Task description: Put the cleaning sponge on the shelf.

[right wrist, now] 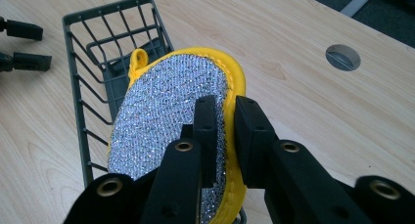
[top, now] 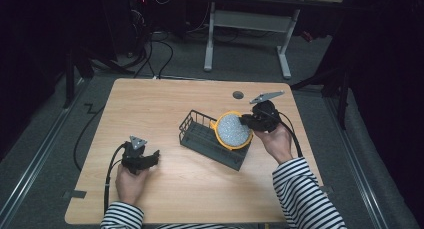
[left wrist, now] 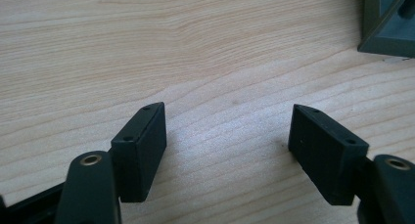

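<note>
A: What is in the wire basket (top: 212,139)?

B: I can see nothing lying inside it. It is a dark grey rack with thin bars and a solid floor. The round scouring pad (top: 233,130) hangs over the basket's right end, held on edge above the rim.

A: Who holds the pad?

B: The right gripper (right wrist: 226,131); its jaws are clamped on the pad's yellow border. One face of the pad is silvery, glittering mesh, and a small yellow loop sits at its top.

A: And the other one?

B: The left gripper (top: 141,156) is well to the left of the basket, jaws spread wide over bare wood, gripping nothing.

A: Room to move?

B: Plenty. The wooden table (top: 165,101) is bare on all sides of the basket, apart from a round cable hole (top: 238,95) beyond it. The basket stands well in from every edge.
</note>
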Tool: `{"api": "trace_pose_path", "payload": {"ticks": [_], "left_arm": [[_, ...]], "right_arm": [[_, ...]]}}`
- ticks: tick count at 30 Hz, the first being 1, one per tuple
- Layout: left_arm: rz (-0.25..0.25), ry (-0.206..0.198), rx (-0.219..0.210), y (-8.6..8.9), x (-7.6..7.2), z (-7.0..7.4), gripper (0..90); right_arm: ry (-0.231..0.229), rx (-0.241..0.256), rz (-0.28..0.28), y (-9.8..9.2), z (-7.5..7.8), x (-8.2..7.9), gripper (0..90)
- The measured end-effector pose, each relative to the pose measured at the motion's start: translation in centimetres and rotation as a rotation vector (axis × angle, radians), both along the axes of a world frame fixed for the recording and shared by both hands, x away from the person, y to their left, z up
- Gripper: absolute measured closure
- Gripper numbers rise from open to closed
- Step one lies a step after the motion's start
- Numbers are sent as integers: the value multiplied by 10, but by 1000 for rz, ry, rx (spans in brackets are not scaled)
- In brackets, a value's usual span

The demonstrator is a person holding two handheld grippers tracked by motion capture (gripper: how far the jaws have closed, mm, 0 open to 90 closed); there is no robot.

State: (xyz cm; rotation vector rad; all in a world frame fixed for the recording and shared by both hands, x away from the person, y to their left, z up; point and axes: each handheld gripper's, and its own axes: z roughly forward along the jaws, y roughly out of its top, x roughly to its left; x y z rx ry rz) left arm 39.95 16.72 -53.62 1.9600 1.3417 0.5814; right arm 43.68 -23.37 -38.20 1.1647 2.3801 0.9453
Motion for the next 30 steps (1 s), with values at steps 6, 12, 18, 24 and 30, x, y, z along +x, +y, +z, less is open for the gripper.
{"api": "trace_pose_path", "payload": {"ticks": [6, 12, 18, 24, 30], "left_arm": [[0, 0, 0, 0, 0, 0, 310], [0, 0, -1, 0, 0, 0, 310], [0, 0, -2, 0, 0, 0, 310], [0, 0, -2, 0, 0, 0, 310], [0, 0, -2, 0, 0, 0, 310]], "right_arm": [[2, -6, 17, 2, -2, -2, 805], [-9, -28, 33, 7, -5, -3, 802], [7, -28, 47, 11, -9, -3, 801], [35, -17, 54, 10, -16, -3, 794], [47, 1, 52, 8, -19, -4, 760]]}}
